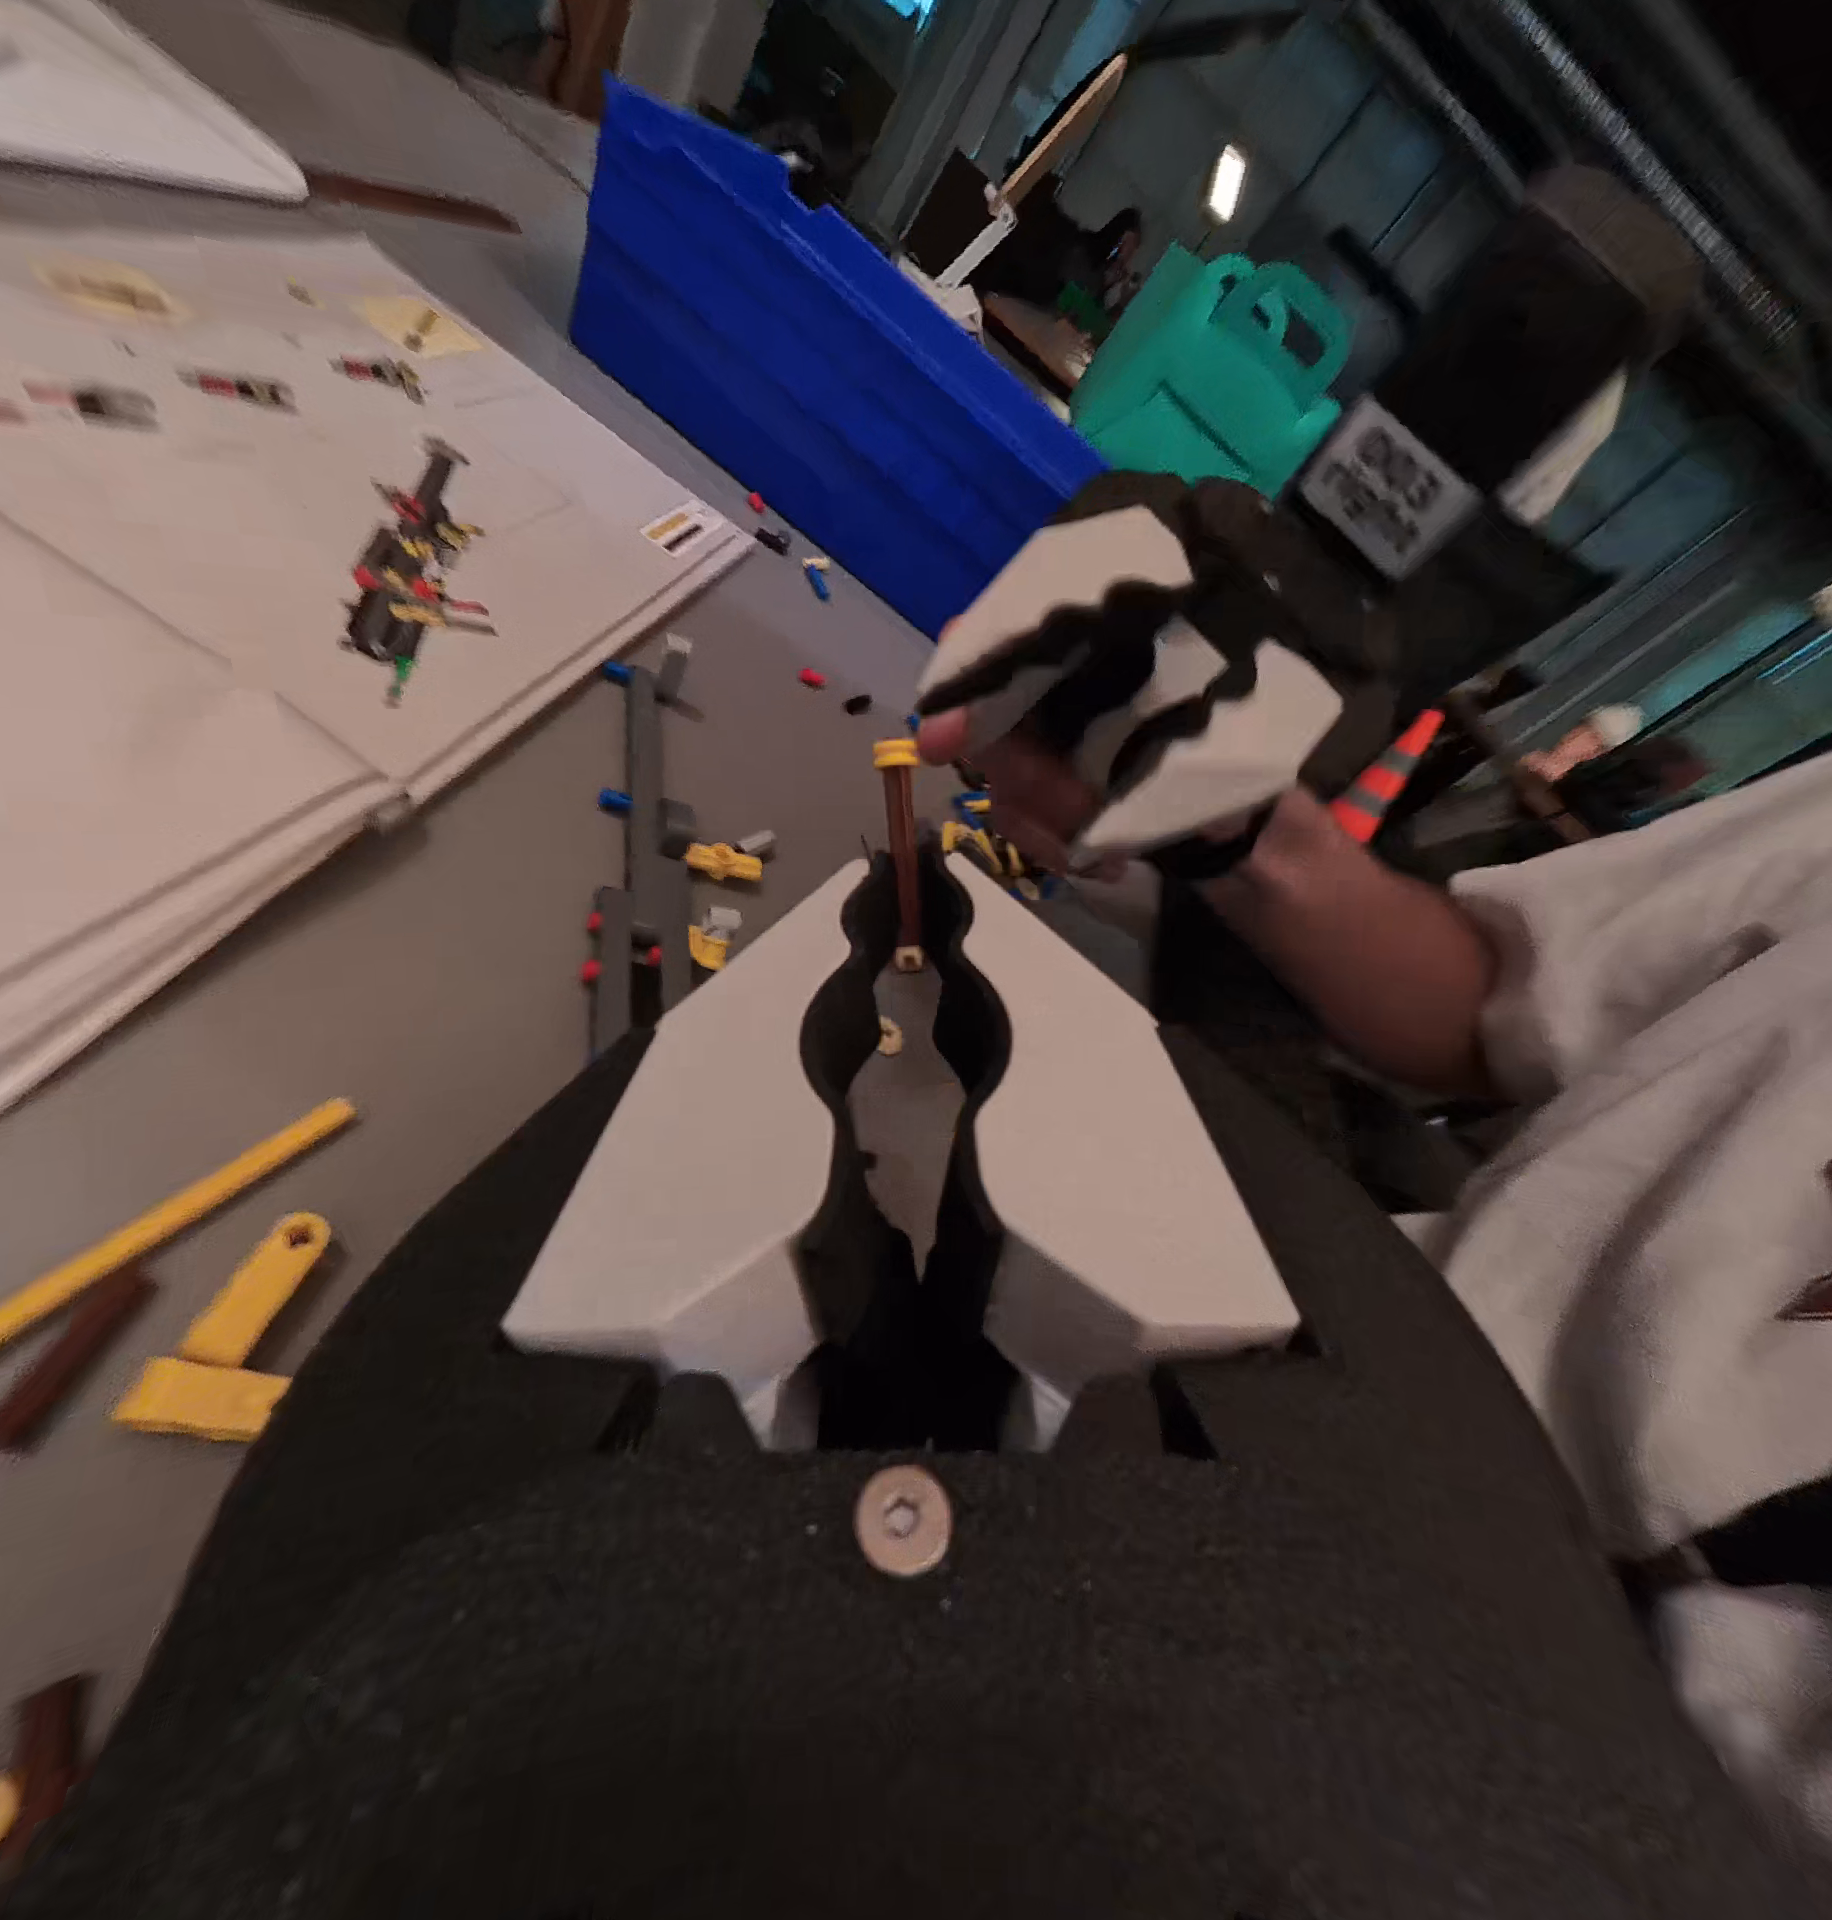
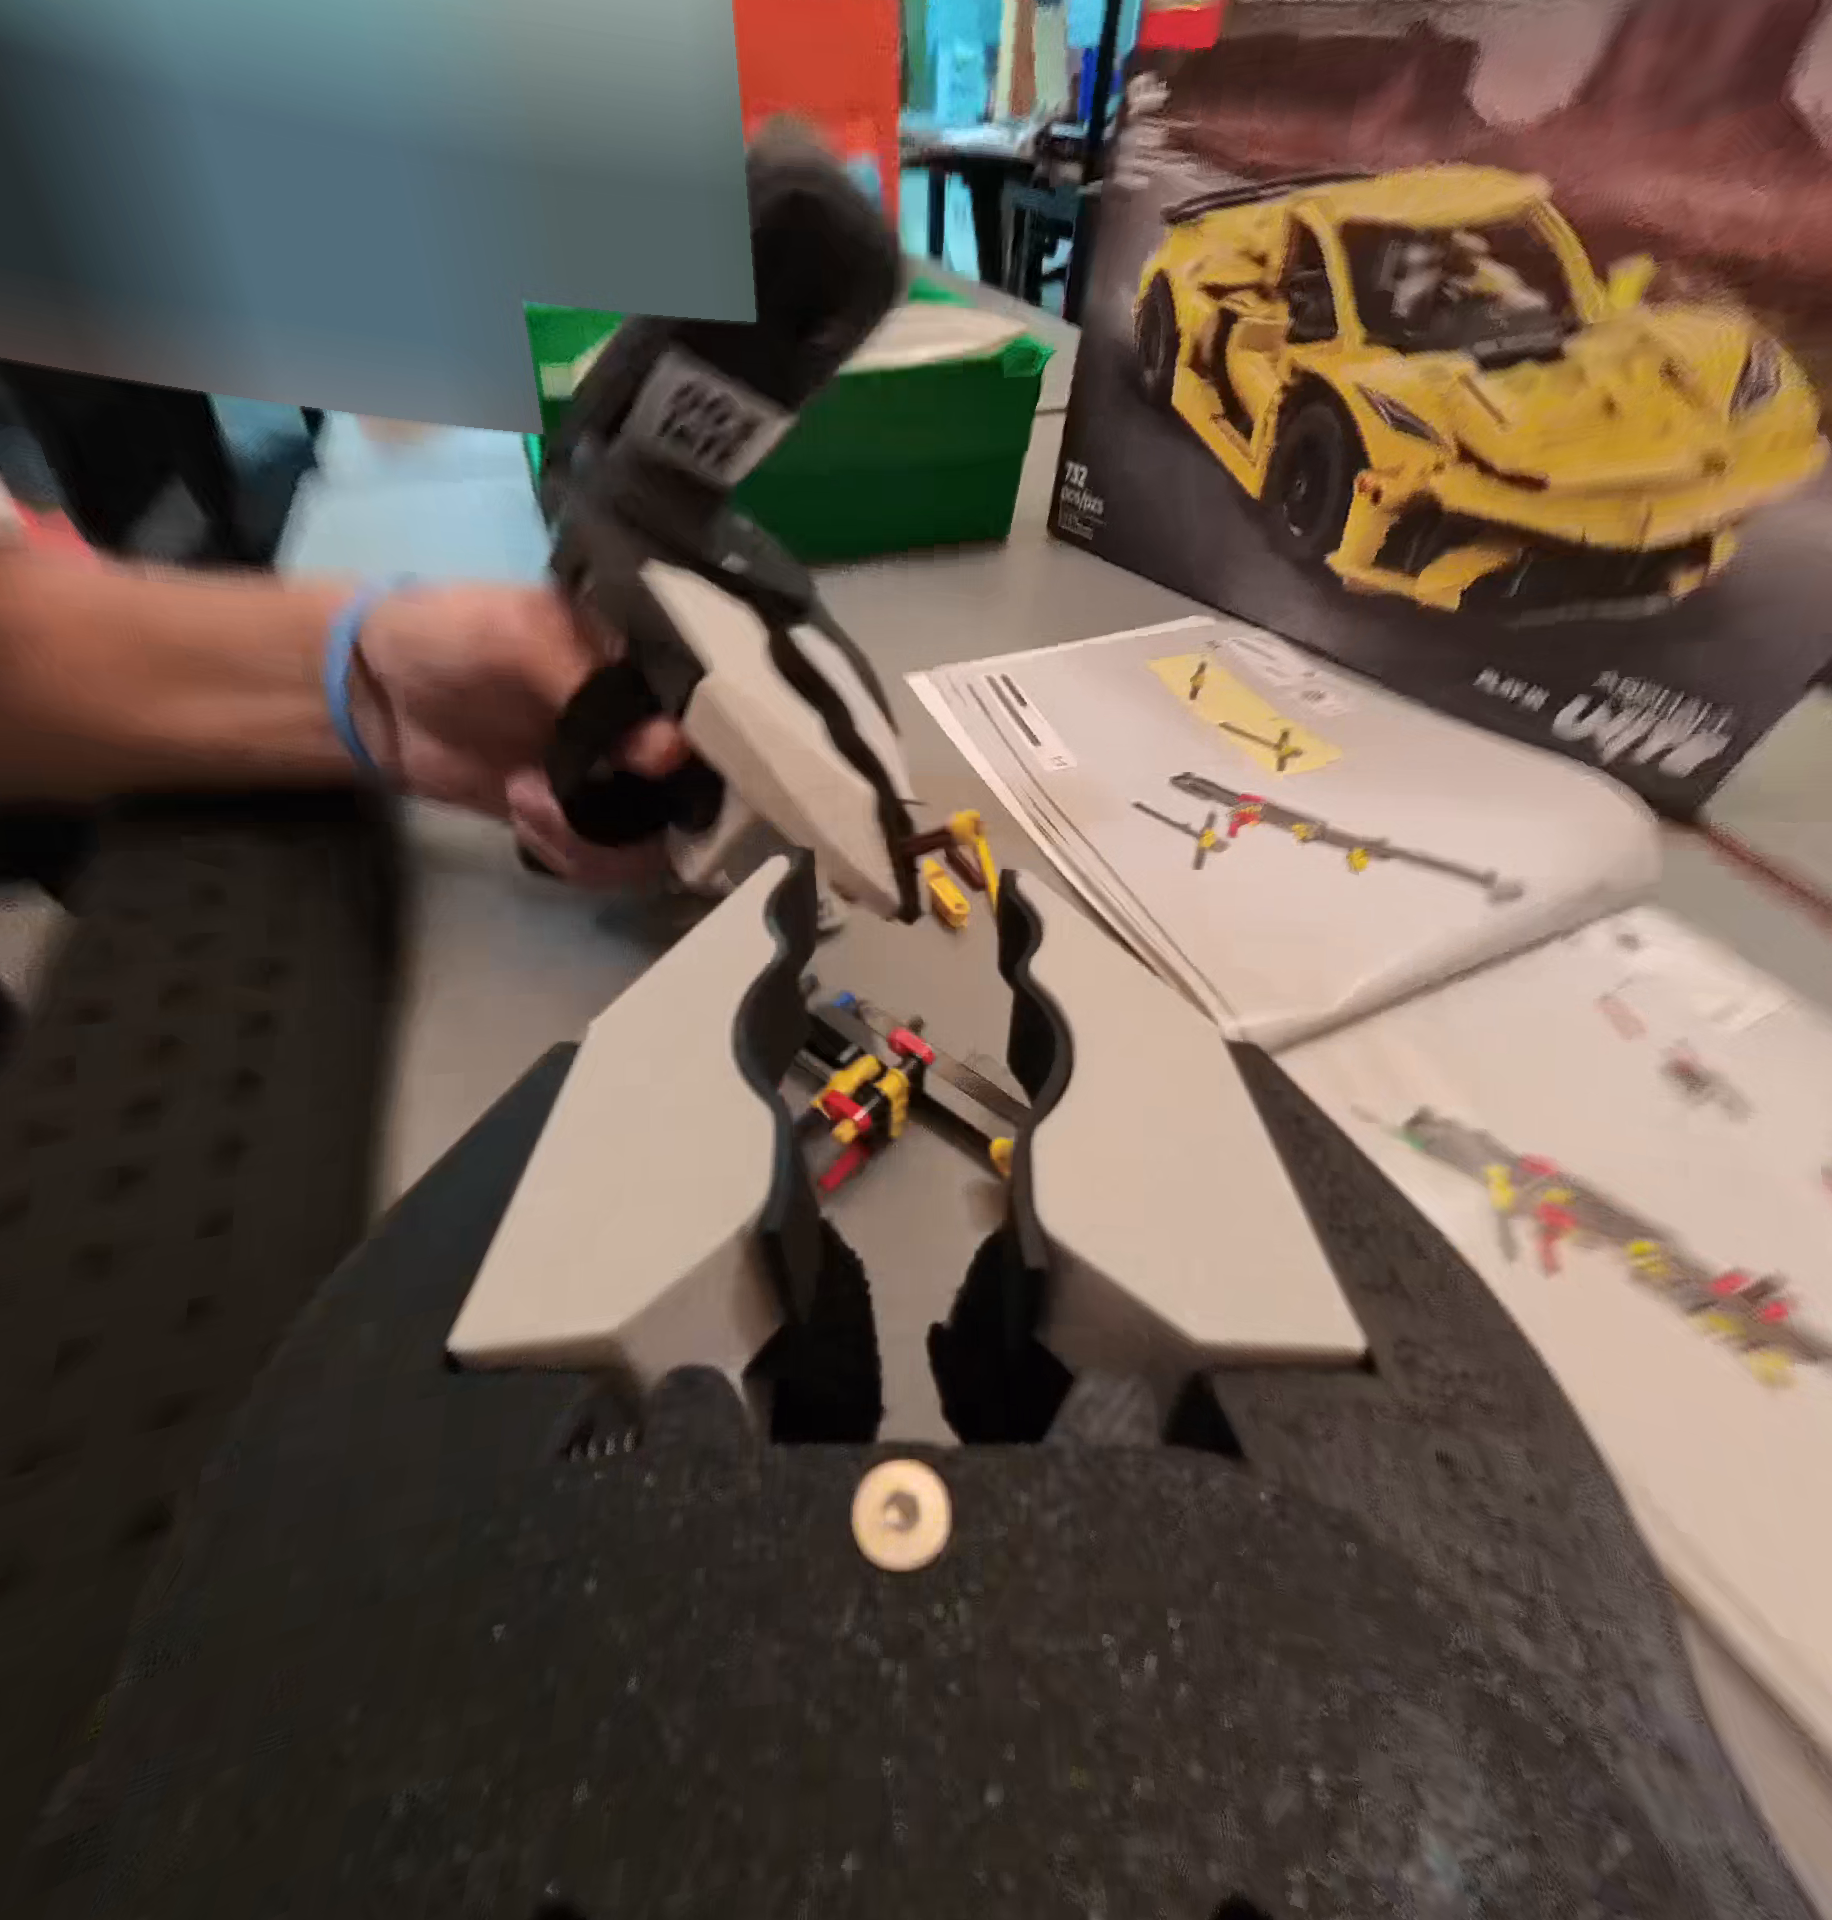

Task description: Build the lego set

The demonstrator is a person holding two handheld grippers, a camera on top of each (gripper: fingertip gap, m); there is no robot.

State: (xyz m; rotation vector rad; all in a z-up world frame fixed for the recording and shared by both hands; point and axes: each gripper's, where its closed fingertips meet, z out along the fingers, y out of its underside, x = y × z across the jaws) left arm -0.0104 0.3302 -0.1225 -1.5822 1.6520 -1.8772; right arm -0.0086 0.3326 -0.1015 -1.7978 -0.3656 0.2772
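Left hand-held gripper [image 1: 904, 883] clenched on brown axle [image 1: 901, 847] with yellow bushing [image 1: 894, 752], aloft over worktop [image 1: 455, 997]. Right hand-held gripper [image 2: 896, 914] released, empty. Best kept steady, axle upright; push bushing squarely along axle, not sideways.

Each claw [image 1: 904, 883] has grey wedge fingers, wavy black pads, seemingly foam-like body, silver screw.

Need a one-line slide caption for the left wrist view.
Left gripper shut on a brown axle with a yellow bush; right gripper close beside it.
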